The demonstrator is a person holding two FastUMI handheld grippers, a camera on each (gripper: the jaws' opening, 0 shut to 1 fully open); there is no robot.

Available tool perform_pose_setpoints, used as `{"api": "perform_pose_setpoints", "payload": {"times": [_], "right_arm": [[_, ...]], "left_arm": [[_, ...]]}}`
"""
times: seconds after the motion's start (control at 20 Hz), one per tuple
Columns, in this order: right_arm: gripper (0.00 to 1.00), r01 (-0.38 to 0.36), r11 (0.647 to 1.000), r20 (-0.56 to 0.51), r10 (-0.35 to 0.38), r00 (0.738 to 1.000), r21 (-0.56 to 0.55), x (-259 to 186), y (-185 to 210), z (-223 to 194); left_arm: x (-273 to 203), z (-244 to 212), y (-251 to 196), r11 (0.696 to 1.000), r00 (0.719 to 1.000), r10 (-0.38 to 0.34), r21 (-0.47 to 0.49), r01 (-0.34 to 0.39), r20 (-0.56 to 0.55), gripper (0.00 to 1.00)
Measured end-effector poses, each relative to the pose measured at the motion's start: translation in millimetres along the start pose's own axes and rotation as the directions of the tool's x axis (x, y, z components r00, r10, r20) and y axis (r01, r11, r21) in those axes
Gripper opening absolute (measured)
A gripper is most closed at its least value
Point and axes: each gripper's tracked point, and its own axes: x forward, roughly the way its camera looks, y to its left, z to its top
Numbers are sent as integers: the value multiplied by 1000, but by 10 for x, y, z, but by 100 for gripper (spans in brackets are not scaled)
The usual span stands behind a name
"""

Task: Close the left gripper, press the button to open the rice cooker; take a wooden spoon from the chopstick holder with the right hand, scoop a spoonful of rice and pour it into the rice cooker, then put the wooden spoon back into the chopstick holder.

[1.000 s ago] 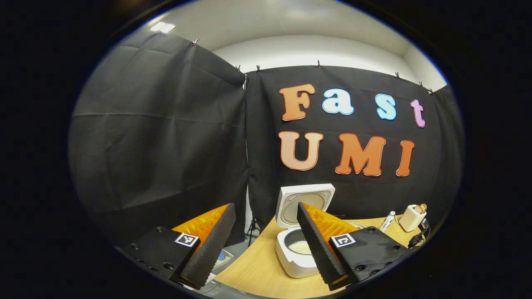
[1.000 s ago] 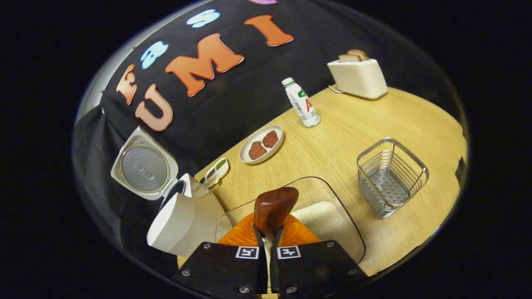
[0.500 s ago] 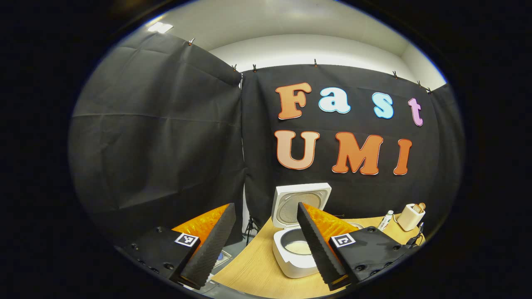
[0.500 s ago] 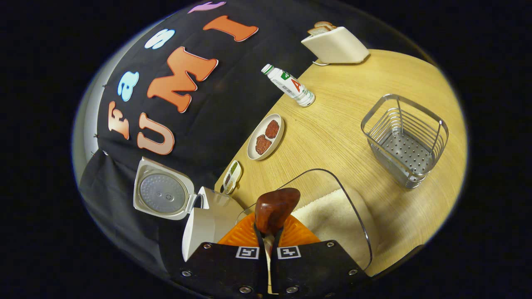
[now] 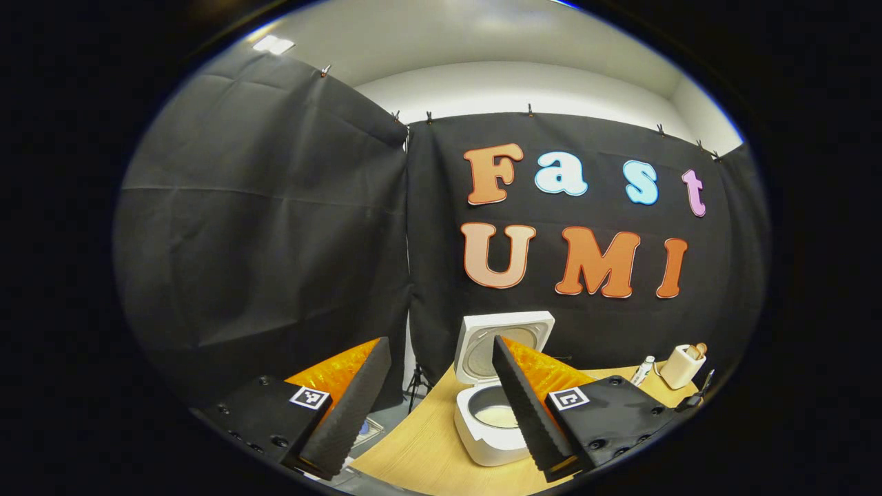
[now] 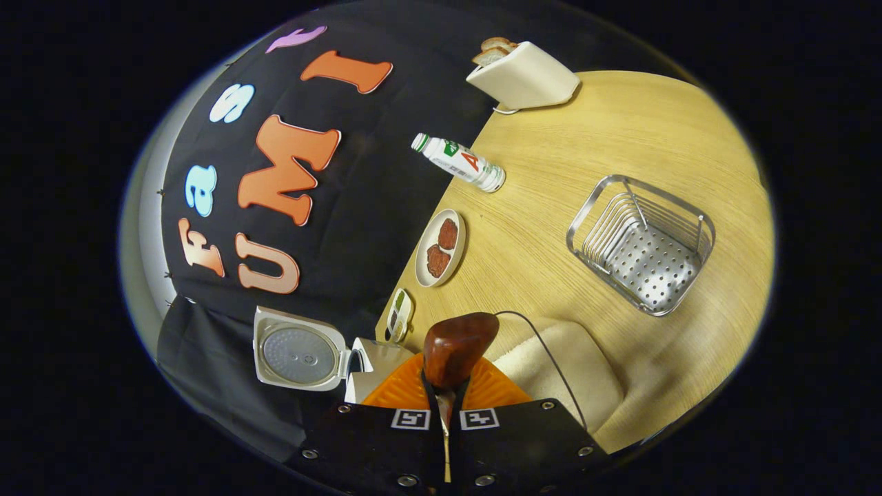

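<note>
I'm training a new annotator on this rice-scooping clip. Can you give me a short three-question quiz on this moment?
1. True or false: the rice cooker has its lid up.
2. What does the right gripper hold? A) bottle B) wooden spoon C) plate
3. Fill in: the left gripper is ____.

Key: 1 true; 2 B; 3 open.

The wooden spoon (image 6: pixel 457 348) bowl's contents seem hidden; handle runs offscreen.
</note>
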Motion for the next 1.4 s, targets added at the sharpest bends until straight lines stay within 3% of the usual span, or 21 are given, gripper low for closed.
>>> {"api": "perform_pose_setpoints", "payload": {"times": [0.55,0.95,1.4], "right_arm": [[2,-38,993,60,31,998,109,-135,428,344],[2,-90,986,44,85,995,140,-72,1126,217],[2,-143,983,36,140,990,117,377,2042,-74]], "left_arm": [[346,-49,-105,998,998,-55,-8,55,-7,100],[537,-46,-17,995,995,-98,-23,97,-21,100],[638,-200,145,989,986,-148,-29,147,-76,100]]}}
